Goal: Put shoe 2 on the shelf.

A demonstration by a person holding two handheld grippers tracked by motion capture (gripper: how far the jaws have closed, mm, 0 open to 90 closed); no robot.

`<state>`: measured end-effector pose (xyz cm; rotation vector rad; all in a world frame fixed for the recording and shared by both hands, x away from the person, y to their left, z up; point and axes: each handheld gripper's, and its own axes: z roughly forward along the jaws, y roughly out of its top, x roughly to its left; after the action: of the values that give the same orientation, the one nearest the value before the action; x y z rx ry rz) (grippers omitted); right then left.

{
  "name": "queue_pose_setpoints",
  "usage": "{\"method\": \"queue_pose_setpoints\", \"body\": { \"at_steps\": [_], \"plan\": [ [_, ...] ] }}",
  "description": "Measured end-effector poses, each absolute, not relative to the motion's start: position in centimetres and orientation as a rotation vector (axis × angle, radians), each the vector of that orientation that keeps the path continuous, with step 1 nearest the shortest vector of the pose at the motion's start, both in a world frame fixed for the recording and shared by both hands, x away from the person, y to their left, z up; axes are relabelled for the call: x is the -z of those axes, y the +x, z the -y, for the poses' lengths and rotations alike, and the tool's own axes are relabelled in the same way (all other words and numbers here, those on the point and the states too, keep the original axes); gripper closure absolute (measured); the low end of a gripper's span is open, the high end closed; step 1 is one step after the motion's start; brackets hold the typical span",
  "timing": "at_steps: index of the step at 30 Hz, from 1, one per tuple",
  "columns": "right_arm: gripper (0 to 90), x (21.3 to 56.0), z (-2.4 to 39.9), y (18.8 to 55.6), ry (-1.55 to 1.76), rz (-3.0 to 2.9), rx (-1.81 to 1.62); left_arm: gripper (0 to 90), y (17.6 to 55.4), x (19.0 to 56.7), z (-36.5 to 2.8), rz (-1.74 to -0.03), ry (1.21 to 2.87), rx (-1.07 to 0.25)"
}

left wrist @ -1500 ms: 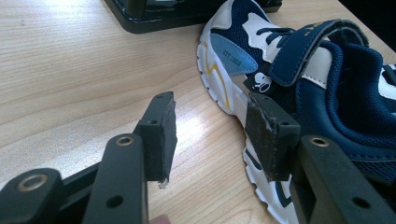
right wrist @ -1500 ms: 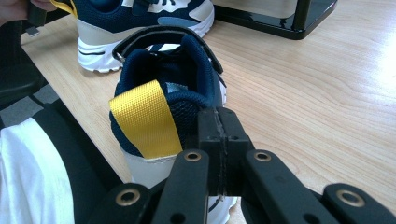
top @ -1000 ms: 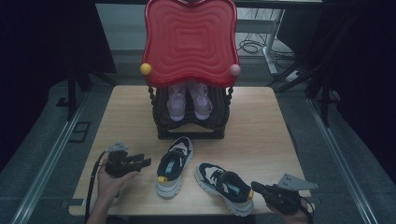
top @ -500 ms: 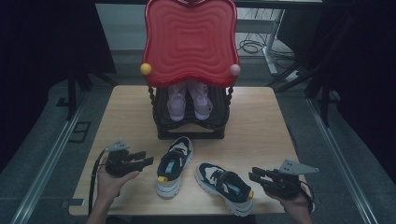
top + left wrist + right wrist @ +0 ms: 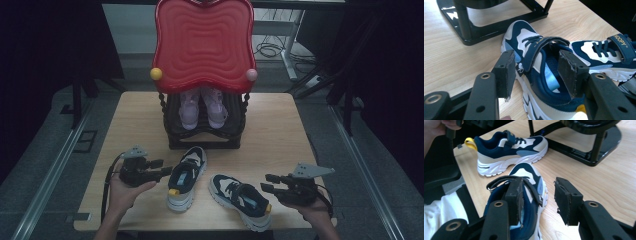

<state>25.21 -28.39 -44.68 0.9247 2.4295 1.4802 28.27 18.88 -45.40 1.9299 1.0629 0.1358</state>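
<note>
High view puts your left hand [image 5: 127,189] at the near left of the wooden table [image 5: 135,120], palm under the left gripper [image 5: 159,169], which lies roughly level and points to the right, toward the left shoe [image 5: 186,177]. Your forearm comes up from the bottom edge at a slight slant. That shoe stands on its sole with its toe toward the black shoe rack [image 5: 205,135] and its yellow heel tab toward you. Left gripper view shows the jaws spread with nothing pressed between the pads: the raised strap and open collar of the shoe sit just beyond the tips. These jaws have just been opening, and they hold nothing.

Your right hand [image 5: 306,205] sits at the near right corner, cradling the right gripper [image 5: 268,183] from below, also about level and aimed left at the heel end of the right shoe [image 5: 241,199]. This shoe lies slanted, toe toward the middle of the table, heel toward the near right. In the right gripper view one jaw stands over the shoe's collar and the other over bare wood beside it, the pads apart from the shoe. These jaws too have just been opening and grip nothing.

A pink pair [image 5: 201,106] rests on the rack under a red wavy panel [image 5: 204,42].
</note>
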Motion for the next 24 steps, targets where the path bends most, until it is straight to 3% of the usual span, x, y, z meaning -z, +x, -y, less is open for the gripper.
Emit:
{"method": "queue_pose_setpoints", "body": {
  "at_steps": [24],
  "plan": [
    [57.0,46.2,25.3,27.3,0.894,-2.609,-1.414,48.5,29.6,47.7,-16.6,-1.099,1.999,-0.108]
  ]
}}
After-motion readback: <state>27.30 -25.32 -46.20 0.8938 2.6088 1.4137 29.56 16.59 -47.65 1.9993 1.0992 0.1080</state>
